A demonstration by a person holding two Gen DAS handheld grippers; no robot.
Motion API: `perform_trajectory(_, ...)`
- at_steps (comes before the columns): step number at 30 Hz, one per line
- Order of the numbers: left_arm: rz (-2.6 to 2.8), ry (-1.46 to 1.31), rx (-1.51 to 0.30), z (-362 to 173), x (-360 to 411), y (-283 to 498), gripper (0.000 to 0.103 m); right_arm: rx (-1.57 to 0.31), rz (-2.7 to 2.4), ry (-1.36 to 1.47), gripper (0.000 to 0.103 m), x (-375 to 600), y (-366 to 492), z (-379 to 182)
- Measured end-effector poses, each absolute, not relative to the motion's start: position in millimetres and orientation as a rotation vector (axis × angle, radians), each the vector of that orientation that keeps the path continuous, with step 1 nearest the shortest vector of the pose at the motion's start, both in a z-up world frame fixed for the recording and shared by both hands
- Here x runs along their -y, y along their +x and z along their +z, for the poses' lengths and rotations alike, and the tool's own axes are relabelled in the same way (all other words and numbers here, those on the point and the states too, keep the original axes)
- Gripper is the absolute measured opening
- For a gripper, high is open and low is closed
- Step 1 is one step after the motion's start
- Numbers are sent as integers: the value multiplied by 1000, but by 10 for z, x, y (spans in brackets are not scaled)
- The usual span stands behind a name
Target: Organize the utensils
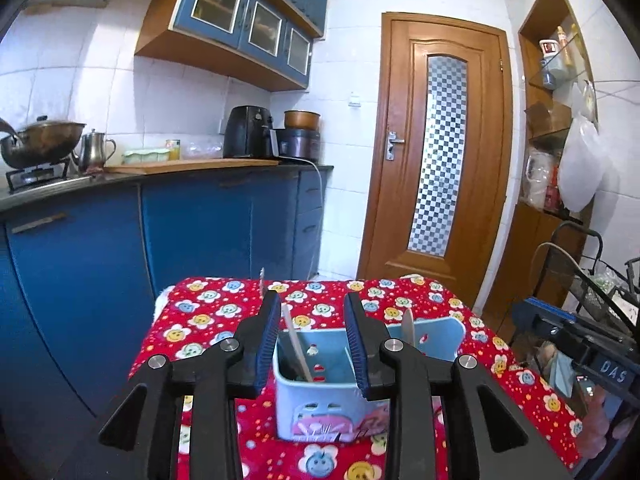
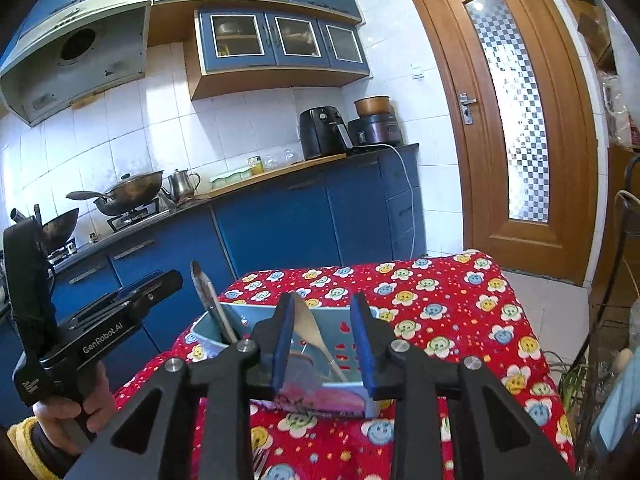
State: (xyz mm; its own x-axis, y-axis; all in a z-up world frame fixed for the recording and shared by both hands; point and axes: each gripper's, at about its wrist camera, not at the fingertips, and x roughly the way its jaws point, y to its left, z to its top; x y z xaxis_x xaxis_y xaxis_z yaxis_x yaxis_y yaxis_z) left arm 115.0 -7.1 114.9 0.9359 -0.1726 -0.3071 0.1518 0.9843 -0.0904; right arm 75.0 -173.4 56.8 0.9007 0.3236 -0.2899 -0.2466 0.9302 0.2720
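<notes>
A light blue plastic utensil holder (image 1: 320, 404) stands on the red flowered tablecloth (image 1: 208, 320). In the left wrist view a pale chopstick-like utensil (image 1: 296, 344) leans in its left compartment and a pale handle (image 1: 408, 322) rises from the right one. My left gripper (image 1: 314, 316) is open and empty just above the holder. In the right wrist view the holder (image 2: 320, 364) holds a wooden spoon (image 2: 312, 328) and a dark utensil (image 2: 212, 300). My right gripper (image 2: 324, 316) is open and empty over it. A fork (image 2: 260, 460) lies on the cloth below.
The left gripper's body (image 2: 92, 328) shows at the left of the right wrist view. Blue cabinets (image 1: 200, 224) with a stove, a wok (image 1: 40, 144) and an air fryer (image 1: 248, 132) stand behind. A wooden door (image 1: 436, 148) is at the right, a wire rack (image 1: 600, 280) beside the table.
</notes>
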Motion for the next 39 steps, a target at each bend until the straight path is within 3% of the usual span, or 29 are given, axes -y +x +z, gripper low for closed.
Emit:
perform_trajectory(20,-193,-43,-386,1203,-23,304,33,-380,296,306,33,1776,-185,558)
perform_trajectory(39,-225,0,-676,551,163,167,34,-539,267,339,34,1822,-401,44)
